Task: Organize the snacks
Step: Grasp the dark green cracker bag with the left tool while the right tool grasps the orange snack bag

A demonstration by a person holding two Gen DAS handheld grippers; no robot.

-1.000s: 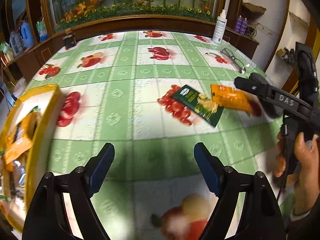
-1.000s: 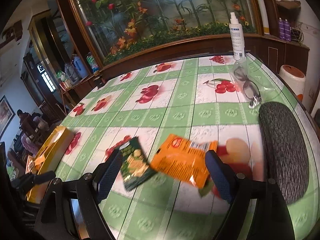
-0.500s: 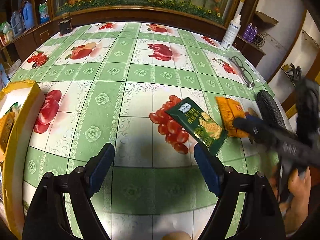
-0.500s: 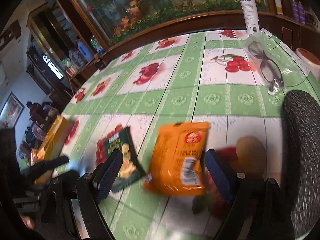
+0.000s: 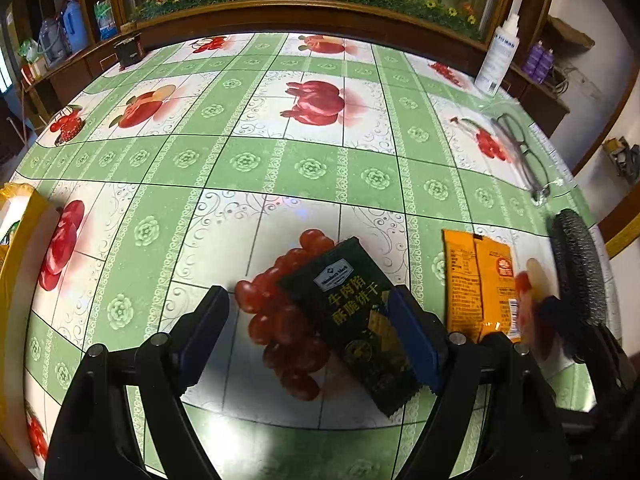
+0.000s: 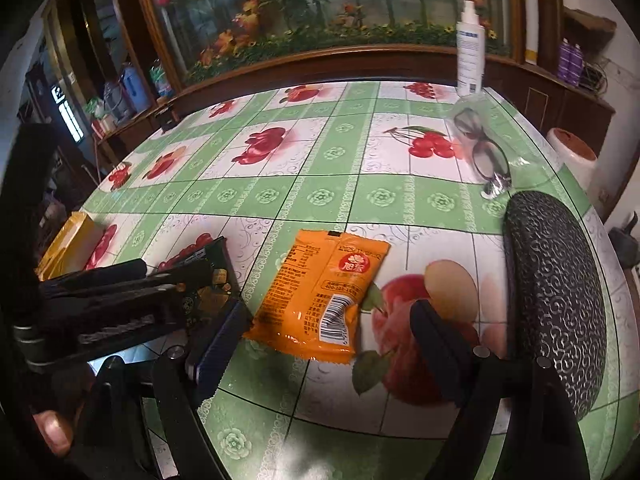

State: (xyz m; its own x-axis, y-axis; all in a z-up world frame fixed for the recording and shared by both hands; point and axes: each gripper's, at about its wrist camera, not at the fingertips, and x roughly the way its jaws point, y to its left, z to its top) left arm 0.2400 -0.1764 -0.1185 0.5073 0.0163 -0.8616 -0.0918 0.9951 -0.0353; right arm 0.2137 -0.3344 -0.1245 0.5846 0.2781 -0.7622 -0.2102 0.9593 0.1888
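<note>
Low in the left wrist view, the left gripper (image 5: pixel 308 336) hung over the green fruit-print tablecloth (image 5: pixel 280 168) with its blue-padded fingers (image 5: pixel 204 332) spread wide and holding nothing. A dark green snack packet (image 5: pixel 352 320) lay flat and slantwise on the cloth between those fingers, its lower right part hidden behind the right-hand finger; whether that pad touched it could not be told. To the right of it, apart from it, an orange snack packet (image 5: pixel 480 280) lay flat, with a dark textured case (image 5: pixel 578 272) farther right at the table's edge. A yellow box (image 5: pixel 12 248) showed at the left border of the frame, glasses (image 5: pixel 524 156) lay in the upper right, and a white spray bottle (image 5: pixel 498 56) stood beyond them near the wooden ledge. Across the right wrist view, the right gripper (image 6: pixel 324 344) was likewise spread and empty, its fingers (image 6: pixel 218 344) low in the frame, and the orange snack packet (image 6: pixel 320 292) lay just beyond and between them, barcode side up, untouched. At the left of that frame the left gripper (image 6: pixel 120 300) reached in over the dark green snack packet (image 6: pixel 208 280), with part of a hand (image 6: pixel 52 432) in the lower left corner. The dark textured case (image 6: pixel 552 296) filled the right side, the glasses (image 6: pixel 484 152) and white spray bottle (image 6: pixel 470 48) lay above it, and the yellow box (image 6: pixel 68 244) sat at middle left.
</note>
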